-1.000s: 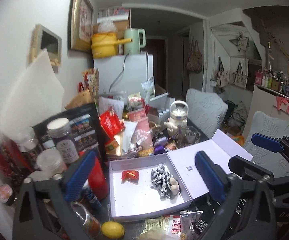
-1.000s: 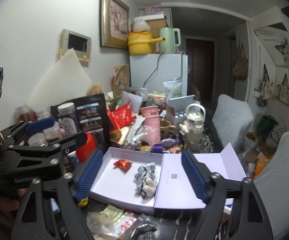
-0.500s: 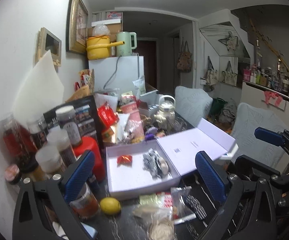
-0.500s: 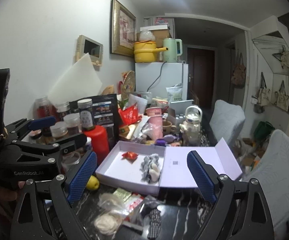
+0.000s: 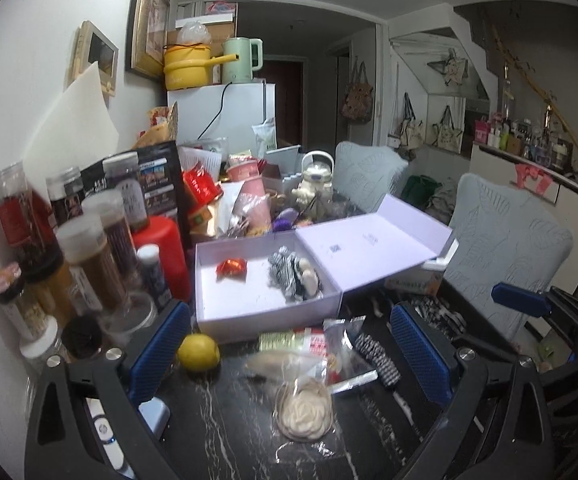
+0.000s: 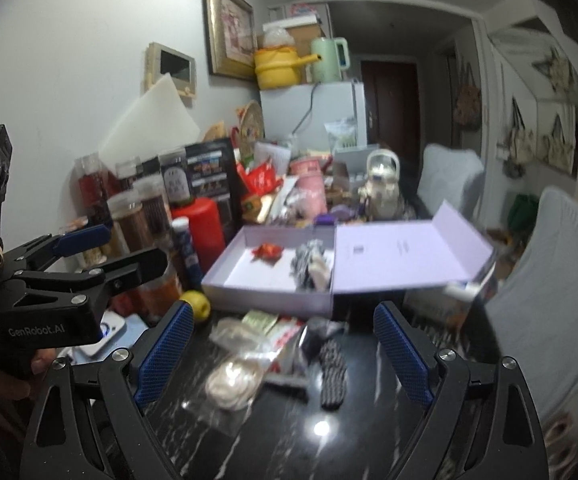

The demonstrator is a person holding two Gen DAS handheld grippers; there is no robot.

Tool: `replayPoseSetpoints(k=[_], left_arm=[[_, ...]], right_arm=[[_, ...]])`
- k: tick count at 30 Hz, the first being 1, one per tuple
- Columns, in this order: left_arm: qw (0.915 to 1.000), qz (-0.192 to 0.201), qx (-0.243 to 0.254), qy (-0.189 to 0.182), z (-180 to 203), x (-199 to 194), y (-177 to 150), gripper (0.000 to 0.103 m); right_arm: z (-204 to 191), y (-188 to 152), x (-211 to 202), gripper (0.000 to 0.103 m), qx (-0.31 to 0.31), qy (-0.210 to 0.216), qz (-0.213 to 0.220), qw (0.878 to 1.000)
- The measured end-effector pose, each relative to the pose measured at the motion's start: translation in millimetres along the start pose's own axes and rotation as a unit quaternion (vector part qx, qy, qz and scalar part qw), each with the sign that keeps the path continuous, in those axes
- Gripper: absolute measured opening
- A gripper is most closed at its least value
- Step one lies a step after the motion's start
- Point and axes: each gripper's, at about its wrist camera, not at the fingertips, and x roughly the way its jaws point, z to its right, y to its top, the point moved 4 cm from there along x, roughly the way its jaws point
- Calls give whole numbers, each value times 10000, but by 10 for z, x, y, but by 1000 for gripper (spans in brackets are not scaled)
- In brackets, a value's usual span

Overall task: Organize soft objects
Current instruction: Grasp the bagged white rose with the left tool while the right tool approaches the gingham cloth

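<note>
Both grippers are held with jaws wide and empty above a dark marbled table (image 5: 225,432). The left gripper (image 5: 289,344) and right gripper (image 6: 283,348) are aimed at bagged soft items (image 5: 305,404) and a checkered cloth roll (image 6: 332,372), just before an open lilac box (image 5: 225,316) where a checkered plush (image 5: 295,276) is seen.

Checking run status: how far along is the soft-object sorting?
Done: checkered soft toy and red item lie in the open lilac box. In hand: nothing; left gripper and right gripper are open. Left: cream bagged item and checkered strip on the table.
</note>
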Motion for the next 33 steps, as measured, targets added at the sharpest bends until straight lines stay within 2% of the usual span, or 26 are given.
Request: replayPoseSetpoints(k=[2,7,12,19,26,33], left_arm=[[10000,-54,43,-32,23,42,-114,102],[9985,-468,-45,-262,48,220,-405,102],[9974,-694,-37,-195,86,393,-673,102],[9910,-1258,-206,-406,136,704,-976,102],[9861,-1597,-317,-334,98,994,-1145,102],[9752,-2086,-657,-348,-31,1293,-1266,102]], right_arm=[[-17,-115,43,93,16,14,-120,9999],[-5,-424,186,93,96,-275,-401,9988],[33,-672,296,93,131,-338,-617,9974],[173,-976,497,93,354,-383,-1044,9932],[349,-1136,641,93,490,-459,-1290,9894],[488,-1181,820,93,716,-272,-1452,9864]])
